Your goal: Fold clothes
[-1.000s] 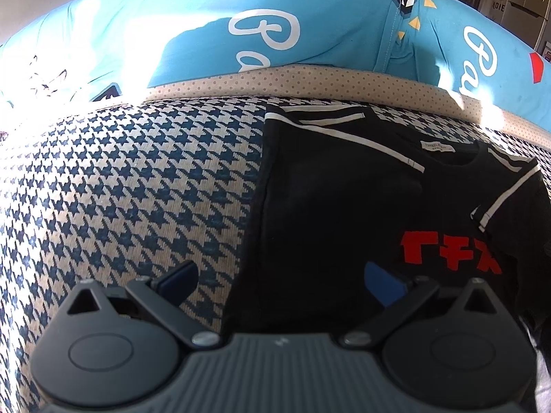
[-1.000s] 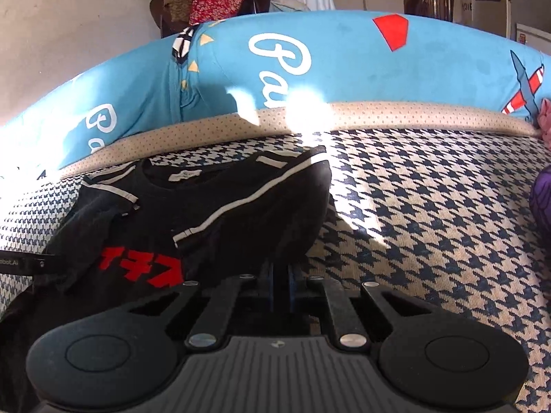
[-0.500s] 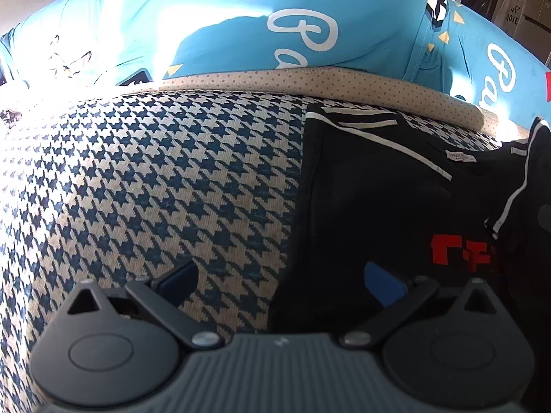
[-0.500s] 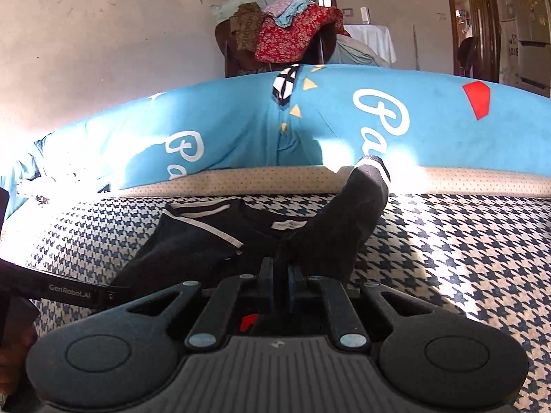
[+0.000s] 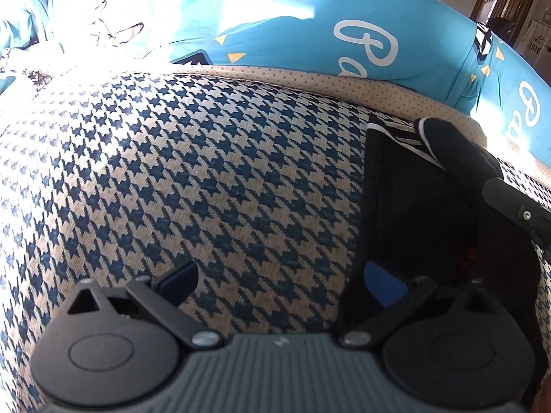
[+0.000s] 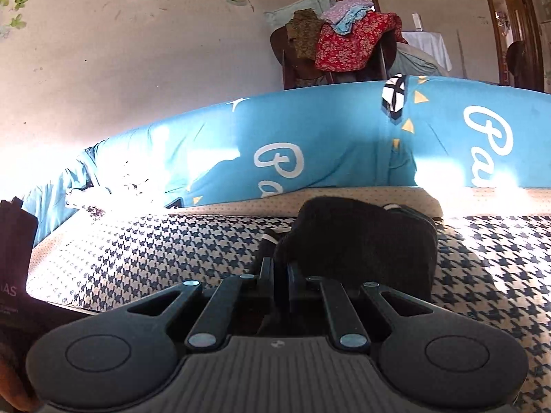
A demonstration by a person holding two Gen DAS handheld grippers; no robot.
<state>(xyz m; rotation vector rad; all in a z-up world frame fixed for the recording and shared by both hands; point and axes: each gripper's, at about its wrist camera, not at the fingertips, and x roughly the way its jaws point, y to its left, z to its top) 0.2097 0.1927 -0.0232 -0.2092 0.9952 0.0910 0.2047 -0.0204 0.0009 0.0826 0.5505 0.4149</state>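
A black T-shirt (image 5: 423, 213) with white stripes lies on the houndstooth cover (image 5: 206, 179), at the right of the left wrist view. My left gripper (image 5: 280, 280) is open and empty, its right finger over the shirt's left edge. My right gripper (image 6: 280, 272) is shut on a fold of the black T-shirt (image 6: 361, 237) and holds it raised over the rest of the shirt. The right gripper's body also shows in the left wrist view (image 5: 516, 206), over the shirt. The shirt's red print is almost covered.
A long blue cushion (image 6: 327, 144) with white lettering runs along the back, with a dotted beige edge (image 5: 310, 79) in front of it. A chair piled with clothes (image 6: 341, 41) stands behind it by the wall. A dark object (image 6: 13, 258) is at the left edge.
My right gripper has carried the shirt's right side up and leftward over the shirt, covering the red print. My left gripper has shifted left and stays open.
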